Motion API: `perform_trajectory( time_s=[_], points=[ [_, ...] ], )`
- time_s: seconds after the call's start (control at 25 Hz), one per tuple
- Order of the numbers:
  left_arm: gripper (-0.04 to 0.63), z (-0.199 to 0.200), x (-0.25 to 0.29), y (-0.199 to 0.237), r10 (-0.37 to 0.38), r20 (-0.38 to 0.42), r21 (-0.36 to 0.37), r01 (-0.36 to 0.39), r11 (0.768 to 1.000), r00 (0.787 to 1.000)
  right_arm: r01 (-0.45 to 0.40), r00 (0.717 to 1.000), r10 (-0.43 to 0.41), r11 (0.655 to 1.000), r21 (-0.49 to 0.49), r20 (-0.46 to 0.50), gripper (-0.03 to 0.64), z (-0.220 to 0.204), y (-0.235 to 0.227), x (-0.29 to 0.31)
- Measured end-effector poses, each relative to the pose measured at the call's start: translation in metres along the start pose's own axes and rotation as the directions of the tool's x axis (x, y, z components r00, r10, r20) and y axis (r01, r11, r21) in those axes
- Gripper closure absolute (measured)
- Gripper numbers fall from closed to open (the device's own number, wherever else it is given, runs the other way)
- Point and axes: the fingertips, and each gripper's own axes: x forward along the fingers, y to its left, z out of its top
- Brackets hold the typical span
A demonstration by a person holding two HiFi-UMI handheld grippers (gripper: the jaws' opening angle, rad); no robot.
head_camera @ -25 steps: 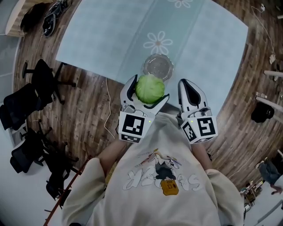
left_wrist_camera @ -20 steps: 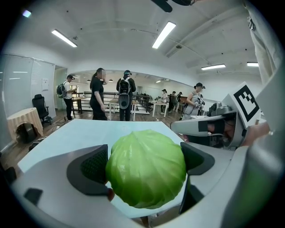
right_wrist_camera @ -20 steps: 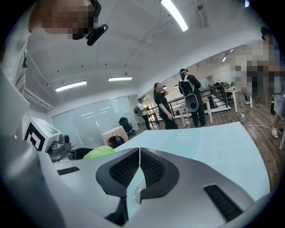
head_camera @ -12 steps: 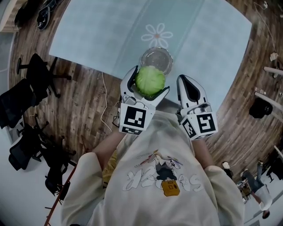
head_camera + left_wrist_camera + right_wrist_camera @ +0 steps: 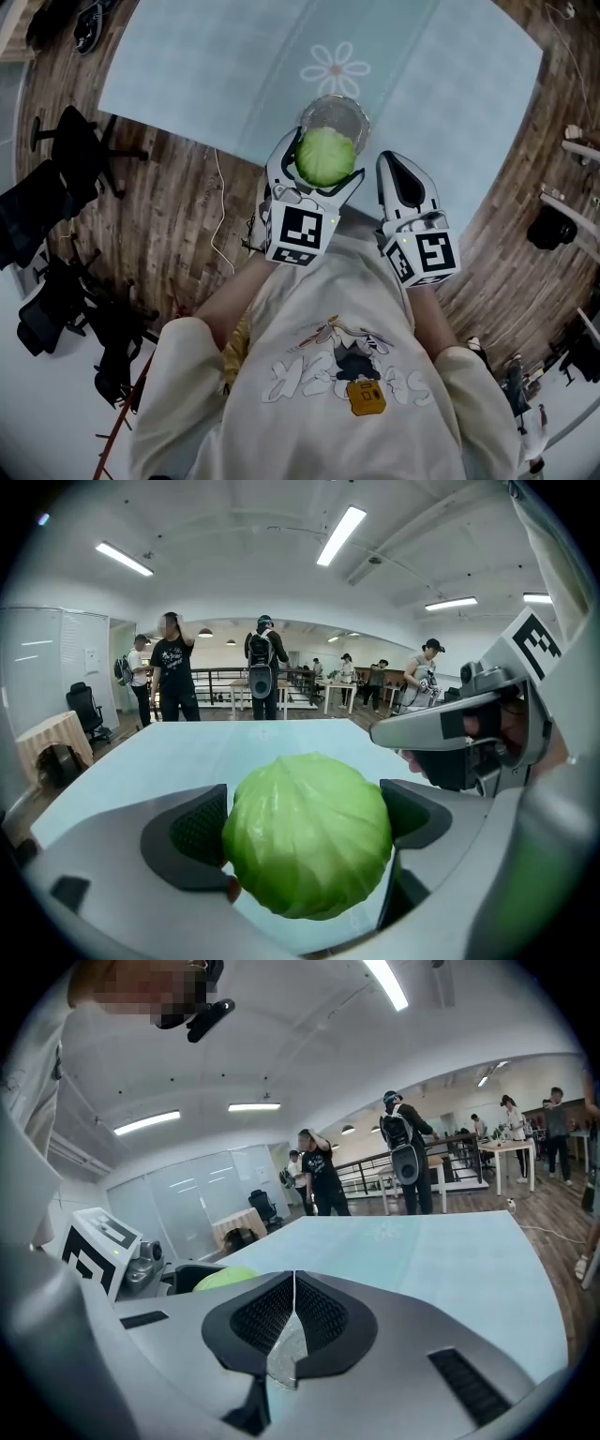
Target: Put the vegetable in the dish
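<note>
**Cabbage held over the dish, release to come**

Head view: my left gripper (image 5: 323, 161) has the cabbage (image 5: 325, 155) pinched between its jaws, held in the air at the near edge of the bench (image 5: 225, 66). The glass dish (image 5: 349, 114) stands on the bench just beyond, its near side hidden behind the cabbage. The right gripper (image 5: 392, 167) hangs just beside it, to the right.

Left gripper view: both pads press the cabbage's flanks, left and right, and the head bulges out well above and below them. I judge the step to be the carry to the dish. To do it well I would centre the head over the bowl, bring it low, and only then spread the jaws, since a round head dropped from height may bounce or roll off the rim. The cabbage is nearly a ball, with no clear long axis; I cannot tell where the stem end points.

Right gripper view: the jaws are pressed together on nothing, and a sliver of green shows to the left.
</note>
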Motion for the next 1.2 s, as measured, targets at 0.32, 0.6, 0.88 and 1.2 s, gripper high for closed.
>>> perform_trajectory(
  time_s=[0.32,0.6,0.88,1.2],
  points=[
    [0.080,-0.023,0.029,0.008,-0.003,-0.033,-0.021,0.003,1.000,0.999,0.020,0.999,-0.021,1.000,-0.017,-0.027,0.592,-0.019,-0.014,0.019],
    [0.080,-0.050,0.048,0.013,-0.018,-0.066,-0.024,0.016,1.000,0.998,0.051,0.996,-0.053,0.998,-0.036,-0.070,0.592,-0.046,-0.028,0.039],
    [0.080,-0.072,0.070,0.017,-0.011,-0.103,-0.005,0.010,1.000,0.995,0.061,0.994,-0.064,0.998,-0.035,-0.094,0.592,-0.065,-0.034,0.050],
    [0.080,-0.093,0.093,0.018,-0.020,-0.151,-0.001,0.020,1.000,0.988,0.080,0.987,-0.081,0.997,-0.015,-0.138,0.592,-0.096,-0.043,0.061]
  ],
)
